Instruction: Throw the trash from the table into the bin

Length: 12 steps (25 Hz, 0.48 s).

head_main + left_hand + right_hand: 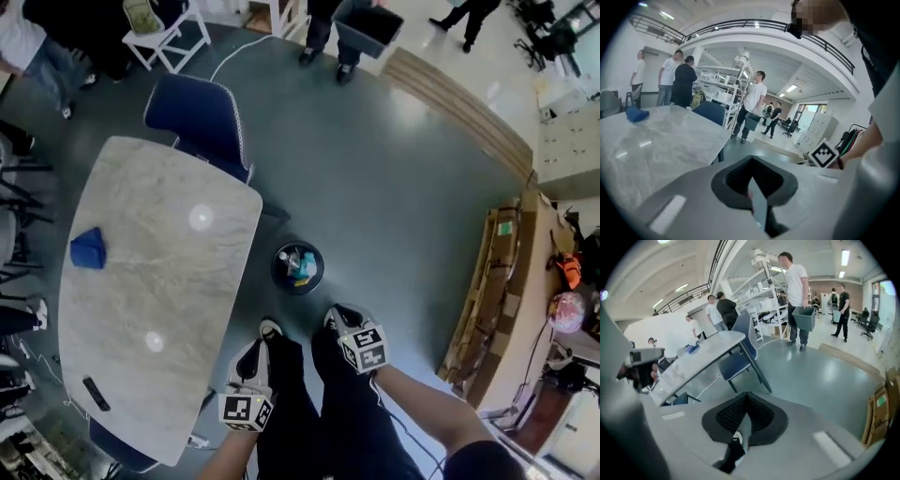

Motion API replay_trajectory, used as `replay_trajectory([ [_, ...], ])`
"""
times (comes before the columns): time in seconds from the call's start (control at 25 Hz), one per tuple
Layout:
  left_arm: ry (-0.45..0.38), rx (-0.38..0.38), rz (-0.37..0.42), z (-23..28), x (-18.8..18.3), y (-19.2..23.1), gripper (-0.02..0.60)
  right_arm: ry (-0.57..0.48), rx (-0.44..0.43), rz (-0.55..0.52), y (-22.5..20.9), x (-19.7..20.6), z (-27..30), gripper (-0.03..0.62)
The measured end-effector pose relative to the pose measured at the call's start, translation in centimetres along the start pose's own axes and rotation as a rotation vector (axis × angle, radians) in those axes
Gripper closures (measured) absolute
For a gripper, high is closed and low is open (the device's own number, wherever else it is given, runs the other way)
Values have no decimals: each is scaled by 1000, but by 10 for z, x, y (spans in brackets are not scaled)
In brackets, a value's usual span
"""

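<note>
A crumpled blue item [88, 248] lies on the marble table [169, 291] near its far left edge; it also shows as the blue item [636, 114] and, far off, the blue item [693, 348]. A flat black object [96, 394] lies at the near end. A round black bin [278, 273] stands on the floor to the right of the table with teal and white trash inside. My left gripper [253, 364] and right gripper [348, 321] are held low by my legs, away from the table. Both left gripper [752, 182] and right gripper [744, 422] are shut with nothing between the pads.
A blue chair [202, 117] is pushed in at the table's far side. A person carries a grey crate [367, 26] across the floor in the distance. Cardboard and a wooden bench [511, 300] line the right side. Other people stand beyond the table.
</note>
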<state>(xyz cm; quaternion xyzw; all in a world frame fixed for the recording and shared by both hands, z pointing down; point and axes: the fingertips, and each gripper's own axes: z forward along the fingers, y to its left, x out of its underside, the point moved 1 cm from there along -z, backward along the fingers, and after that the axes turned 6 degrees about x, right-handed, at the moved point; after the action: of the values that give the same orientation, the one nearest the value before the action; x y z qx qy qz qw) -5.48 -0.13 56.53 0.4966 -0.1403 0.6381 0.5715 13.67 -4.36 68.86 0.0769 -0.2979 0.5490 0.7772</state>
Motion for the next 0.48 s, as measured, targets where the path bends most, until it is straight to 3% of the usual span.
replay_trajectory([
  [0.2, 23, 49, 24, -57, -74, -41, 580, -152, -48, 69, 51, -79, -146, 566],
  [0.48, -134, 160, 162, -97, -200, -122, 580, -389, -107, 35, 85, -171, -290, 566],
])
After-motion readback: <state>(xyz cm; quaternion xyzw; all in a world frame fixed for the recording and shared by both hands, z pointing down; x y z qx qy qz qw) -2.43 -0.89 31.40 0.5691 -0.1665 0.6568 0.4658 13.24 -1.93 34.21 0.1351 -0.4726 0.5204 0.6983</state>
